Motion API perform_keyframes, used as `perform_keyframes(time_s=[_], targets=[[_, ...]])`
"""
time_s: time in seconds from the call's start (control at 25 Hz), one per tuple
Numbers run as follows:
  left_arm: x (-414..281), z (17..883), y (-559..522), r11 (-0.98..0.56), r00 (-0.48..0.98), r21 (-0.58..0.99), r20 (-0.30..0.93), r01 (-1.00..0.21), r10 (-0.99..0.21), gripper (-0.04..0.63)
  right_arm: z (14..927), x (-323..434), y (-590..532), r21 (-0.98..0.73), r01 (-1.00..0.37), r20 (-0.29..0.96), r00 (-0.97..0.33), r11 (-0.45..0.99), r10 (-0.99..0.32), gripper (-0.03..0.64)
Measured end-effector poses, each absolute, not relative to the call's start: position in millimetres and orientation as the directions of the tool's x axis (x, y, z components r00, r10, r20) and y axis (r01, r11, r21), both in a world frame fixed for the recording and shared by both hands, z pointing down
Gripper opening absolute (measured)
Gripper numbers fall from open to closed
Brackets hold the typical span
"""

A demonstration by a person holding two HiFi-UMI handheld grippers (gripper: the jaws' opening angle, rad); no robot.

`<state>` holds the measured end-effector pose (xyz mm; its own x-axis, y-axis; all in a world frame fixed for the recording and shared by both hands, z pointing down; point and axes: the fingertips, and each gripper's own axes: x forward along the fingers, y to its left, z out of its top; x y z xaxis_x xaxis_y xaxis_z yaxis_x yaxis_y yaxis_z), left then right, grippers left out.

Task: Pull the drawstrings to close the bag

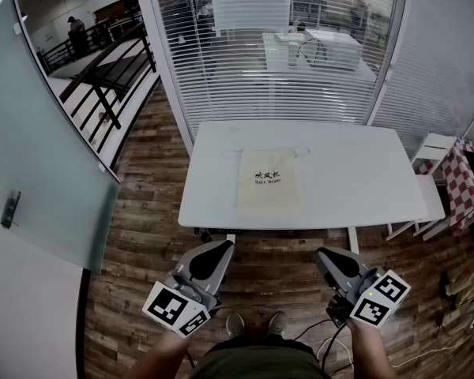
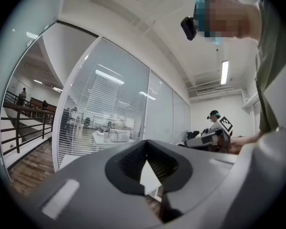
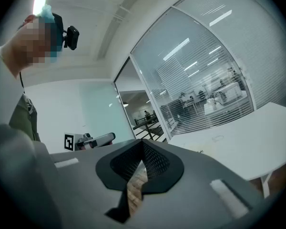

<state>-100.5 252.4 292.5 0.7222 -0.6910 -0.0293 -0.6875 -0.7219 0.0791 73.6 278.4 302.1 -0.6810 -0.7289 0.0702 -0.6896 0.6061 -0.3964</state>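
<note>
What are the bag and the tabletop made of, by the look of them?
The bag looks like unbleached cotton or canvas: matte cream, lying flat and limp, with dark print on it. The tabletop looks like white laminate or painted board: smooth, even, with a faint sheen. Which of the two it is cannot be told from here.

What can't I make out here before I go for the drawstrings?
- Drawstrings: head view, too thin and pale against the white table to trace their ends.
- Bag mouth: head view, too small to judge how open it is.
- Bag, both claw views: left claw and right claw bodies cover most of the table.
</note>
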Motion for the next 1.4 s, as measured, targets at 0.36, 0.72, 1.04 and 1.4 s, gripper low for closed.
perform_keyframes(time_s=[0.36, 0.72, 1.04, 1.4], targets=[[-98, 295, 256, -0.720, 0.721, 0.083, -0.022, -0.689, -0.692, 0.008, 301, 72, 282, -0.394, -0.681, 0.067, -0.691, 0.617, -0.720, 0.009], [-74, 303, 255, -0.697, 0.698, 0.074, -0.012, -0.714, -0.716, 0.008, 306, 99, 275, -0.393, -0.675, 0.057, -0.696, 0.625, -0.716, 0.009], [-51, 316, 254, -0.668, 0.671, 0.074, 0.008, -0.740, -0.742, 0.008, 322, 124, 268, -0.410, -0.660, 0.076, -0.712, 0.629, -0.698, 0.009], [-39, 324, 254, -0.664, 0.667, 0.083, 0.018, -0.743, -0.745, 0.008, 326, 138, 268, -0.414, -0.659, 0.078, -0.713, 0.628, -0.696, 0.009]])
